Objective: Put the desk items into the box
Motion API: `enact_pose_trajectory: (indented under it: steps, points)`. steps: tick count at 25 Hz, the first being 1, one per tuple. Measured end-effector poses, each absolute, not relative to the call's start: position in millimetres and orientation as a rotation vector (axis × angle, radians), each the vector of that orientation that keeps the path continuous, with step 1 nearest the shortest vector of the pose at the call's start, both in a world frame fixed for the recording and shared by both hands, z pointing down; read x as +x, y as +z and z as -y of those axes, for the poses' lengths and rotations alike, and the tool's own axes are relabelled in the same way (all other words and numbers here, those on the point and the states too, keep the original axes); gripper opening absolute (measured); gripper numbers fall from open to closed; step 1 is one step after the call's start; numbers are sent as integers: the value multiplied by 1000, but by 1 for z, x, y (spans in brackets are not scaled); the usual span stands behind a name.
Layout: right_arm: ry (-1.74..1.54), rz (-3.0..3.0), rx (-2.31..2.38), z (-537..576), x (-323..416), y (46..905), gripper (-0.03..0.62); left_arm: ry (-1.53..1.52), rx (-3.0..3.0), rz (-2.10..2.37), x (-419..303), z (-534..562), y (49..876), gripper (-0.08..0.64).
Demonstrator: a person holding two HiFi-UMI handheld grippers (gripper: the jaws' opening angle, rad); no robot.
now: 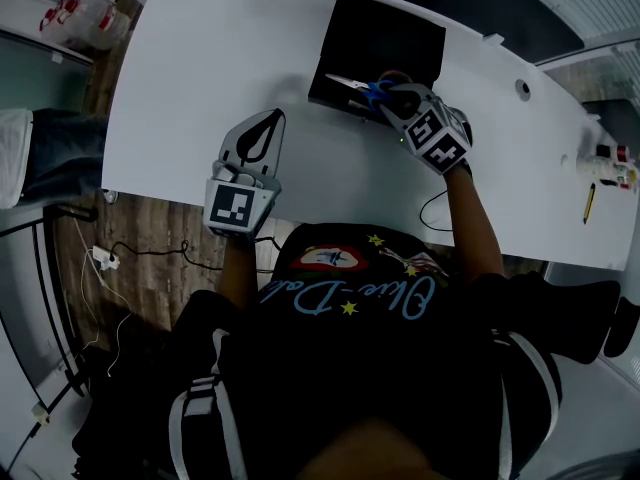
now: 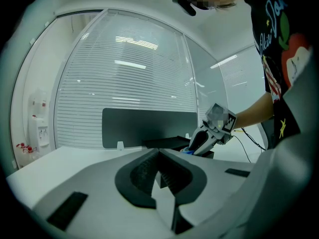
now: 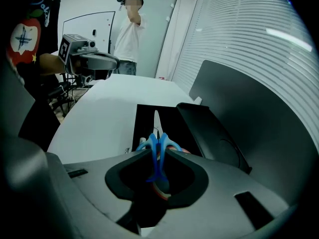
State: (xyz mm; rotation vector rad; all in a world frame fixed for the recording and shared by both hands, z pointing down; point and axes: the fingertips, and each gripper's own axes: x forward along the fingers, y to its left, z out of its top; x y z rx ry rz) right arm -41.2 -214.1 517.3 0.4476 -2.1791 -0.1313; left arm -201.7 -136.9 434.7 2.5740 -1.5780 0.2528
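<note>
The left gripper (image 1: 268, 126) is held above the white desk (image 1: 190, 58), nearer its front edge, with its jaws drawn together at the tips and nothing between them. Further in, the right gripper (image 1: 388, 96) is clamped on the blue handles of the scissors (image 3: 157, 146), at the near edge of the black box (image 1: 390, 33). The blades reach over the box's open inside. The box sits against the desk's far edge.

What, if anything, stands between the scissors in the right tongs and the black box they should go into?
Nothing visible does. The right tongs are shut on the blue-handled scissors, whose blades reach over the open black box; its lid leans off to one side.
</note>
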Motion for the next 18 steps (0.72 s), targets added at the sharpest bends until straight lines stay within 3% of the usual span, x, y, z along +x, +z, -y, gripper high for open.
enact_pose_trajectory:
  steps: [18]
  points:
    - [-143, 2158, 403, 212, -42, 524, 89, 244, 2586, 1560, -203, 140, 434, -5]
